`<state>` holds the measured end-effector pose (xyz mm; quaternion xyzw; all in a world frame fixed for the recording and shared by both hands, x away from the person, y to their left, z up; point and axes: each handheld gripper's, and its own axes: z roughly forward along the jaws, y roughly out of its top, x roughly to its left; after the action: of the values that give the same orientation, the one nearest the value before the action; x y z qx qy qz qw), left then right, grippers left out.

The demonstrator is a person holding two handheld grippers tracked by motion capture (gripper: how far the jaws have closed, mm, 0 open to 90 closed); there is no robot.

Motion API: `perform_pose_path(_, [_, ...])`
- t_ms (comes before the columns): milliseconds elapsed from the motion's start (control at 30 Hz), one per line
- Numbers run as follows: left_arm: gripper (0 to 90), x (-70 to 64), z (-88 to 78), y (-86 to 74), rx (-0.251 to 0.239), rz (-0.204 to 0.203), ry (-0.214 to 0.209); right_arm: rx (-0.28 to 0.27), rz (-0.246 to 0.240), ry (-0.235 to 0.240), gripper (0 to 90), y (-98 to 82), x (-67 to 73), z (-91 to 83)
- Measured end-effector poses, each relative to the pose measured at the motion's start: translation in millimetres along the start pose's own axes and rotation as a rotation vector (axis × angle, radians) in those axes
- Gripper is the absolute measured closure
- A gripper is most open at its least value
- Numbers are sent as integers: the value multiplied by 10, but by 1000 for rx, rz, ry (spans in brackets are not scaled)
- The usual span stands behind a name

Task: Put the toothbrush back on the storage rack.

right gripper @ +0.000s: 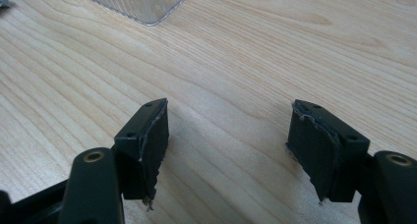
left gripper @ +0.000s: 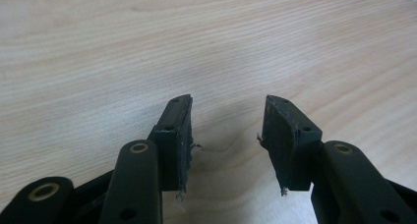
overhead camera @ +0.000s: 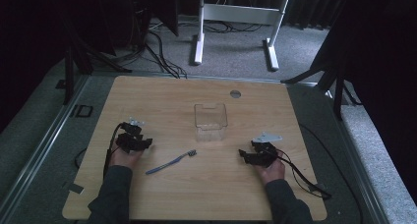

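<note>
Toothbrush (overhead camera: 171, 162) and clear plastic box (overhead camera: 210, 122) are the work in hand, and nothing has been done with either yet, judging by how they lie. The blue-handled brush rests flat on the table (overhead camera: 206, 194), its bristle head pointing toward two o'clock and its handle toward eight; the box stands open-topped and empty just beyond the head, at about one o'clock from it, a little apart.

Left claw (overhead camera: 134, 141) rests on the table at nine o'clock from the brush, near the handle end but not touching it. In the left gripper view its jaws stand wide apart with only bare wood between them. Right claw (overhead camera: 254, 155) sits at three o'clock from the brush, well apart from it; in the right gripper view its jaws are likewise spread wide and hold nothing, with a corner of the clear box (right gripper: 142, 5) at eleven o'clock ahead.

Everything seems left to do: take up the brush, carry it toward one o'clock, and set it into the box.
</note>
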<state>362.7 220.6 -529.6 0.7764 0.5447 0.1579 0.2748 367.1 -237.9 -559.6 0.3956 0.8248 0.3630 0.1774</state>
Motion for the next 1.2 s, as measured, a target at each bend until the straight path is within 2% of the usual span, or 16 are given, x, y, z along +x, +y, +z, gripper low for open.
perform_pose_path(167, [547, -13, -192, 7, -41, 49, -49, 0, 1, 0, 312, 1, 0, 1])
perform_pose_path(400, [549, -73, -377, -15, -50, 102, -58, -1, 1, -1, 312, 1, 0, 2])
perform_pose_path(467, [562, -110, -429, -28, -68, 119, -63, -1, 2, -1, 312, 1, 0, 3])
perform_pose_path(700, [573, -193, -553, -37, -99, 138, -96, -1, 2, 0, 313, 1, 0, 2])
perform_pose_path(900, [582, -230, -622, -42, -107, 142, -123, -1, 1, -1, 313, 1, -1, 3])
perform_pose_path(1200, [582, -223, -735, -15, -111, 157, -139, -1, 1, -1, 313, 1, -1, 3])
